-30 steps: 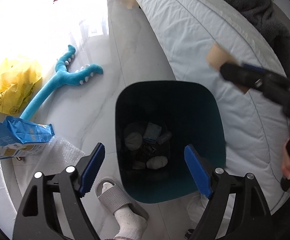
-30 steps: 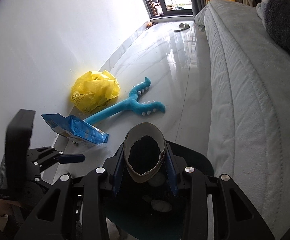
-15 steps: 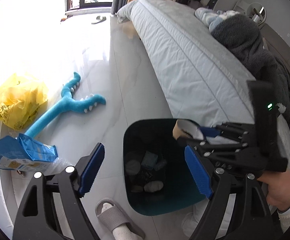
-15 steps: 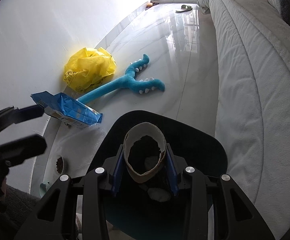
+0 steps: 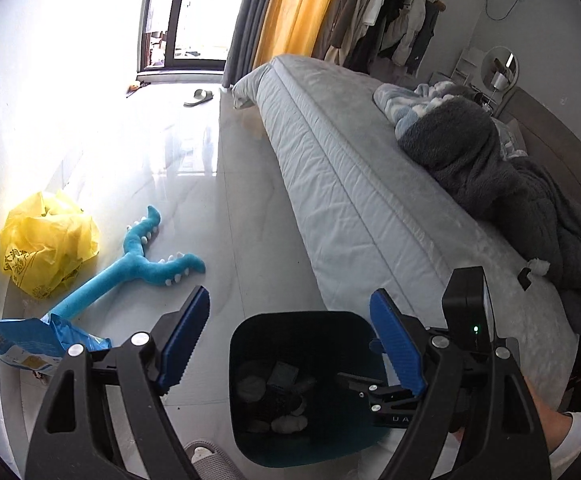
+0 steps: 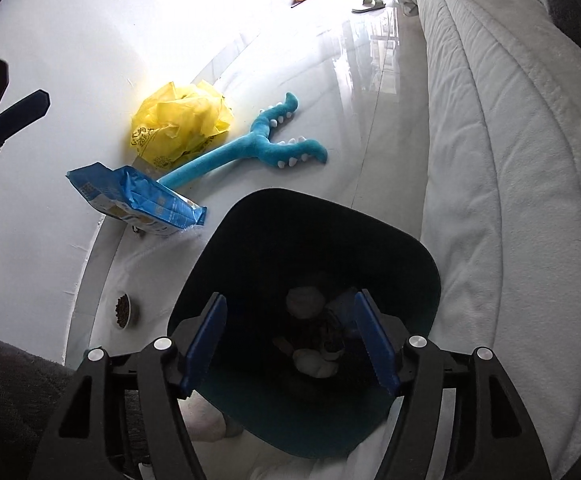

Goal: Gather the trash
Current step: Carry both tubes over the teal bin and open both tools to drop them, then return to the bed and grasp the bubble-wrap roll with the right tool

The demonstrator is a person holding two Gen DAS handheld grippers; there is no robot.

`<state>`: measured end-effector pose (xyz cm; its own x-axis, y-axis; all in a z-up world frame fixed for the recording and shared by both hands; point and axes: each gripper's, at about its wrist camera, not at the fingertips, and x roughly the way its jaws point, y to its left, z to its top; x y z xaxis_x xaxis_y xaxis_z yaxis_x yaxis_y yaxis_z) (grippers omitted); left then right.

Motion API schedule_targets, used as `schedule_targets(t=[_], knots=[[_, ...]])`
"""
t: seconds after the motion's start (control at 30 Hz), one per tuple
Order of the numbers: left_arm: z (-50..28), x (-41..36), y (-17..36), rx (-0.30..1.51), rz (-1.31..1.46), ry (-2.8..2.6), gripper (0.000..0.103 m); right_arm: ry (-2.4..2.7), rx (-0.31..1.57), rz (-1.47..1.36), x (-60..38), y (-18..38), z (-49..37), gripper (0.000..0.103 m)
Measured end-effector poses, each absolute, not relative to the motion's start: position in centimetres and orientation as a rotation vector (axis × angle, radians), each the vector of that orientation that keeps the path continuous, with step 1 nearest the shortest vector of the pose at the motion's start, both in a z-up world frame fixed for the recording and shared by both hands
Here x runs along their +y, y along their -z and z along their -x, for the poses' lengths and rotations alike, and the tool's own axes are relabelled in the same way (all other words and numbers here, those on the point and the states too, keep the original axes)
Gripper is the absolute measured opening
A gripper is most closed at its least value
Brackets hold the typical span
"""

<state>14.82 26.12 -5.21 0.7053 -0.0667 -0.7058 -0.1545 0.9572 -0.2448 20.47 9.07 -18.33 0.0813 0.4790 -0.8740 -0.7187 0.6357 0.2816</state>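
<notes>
Your right hand-held gripper [image 6: 290, 340] hangs spread and empty directly above the trash bin [image 6: 418, 264], your left hand-held gripper [image 5: 290, 344] likewise spread.

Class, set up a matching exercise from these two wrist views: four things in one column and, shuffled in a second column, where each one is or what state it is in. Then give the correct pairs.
Column 1
1. yellow plastic bag
2. slipper
3. right tool
4. blue packet

Column 2
A. open and empty, over the trash bin
B. far down the floor, near the window
C. crumpled on the floor by the wall
D. lying between the yellow bag and the bin, close to the plush toy's handle end

Pairs: 1-C, 2-B, 3-A, 4-D
</notes>
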Motion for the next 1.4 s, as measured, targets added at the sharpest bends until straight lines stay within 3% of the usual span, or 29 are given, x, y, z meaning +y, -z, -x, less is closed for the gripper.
schedule_targets(t=[0.3,0.43,1.4], knots=[[-16.4,23.2,2.0,0.701,0.301,-0.042,0.085,-0.996,1.071,0.127,5.2,13.0,-20.4,0.071],[-17.1,20.8,1.1,0.666,0.268,-0.03,0.09,-0.973,1.018,0.085,2.3,11.1,-21.1,0.073],[-23.9,2.0,3.5,0.675,0.095,0.303,0.091,-0.453,0.809,-0.032,-21.3,7.3,-27.7,0.077]])
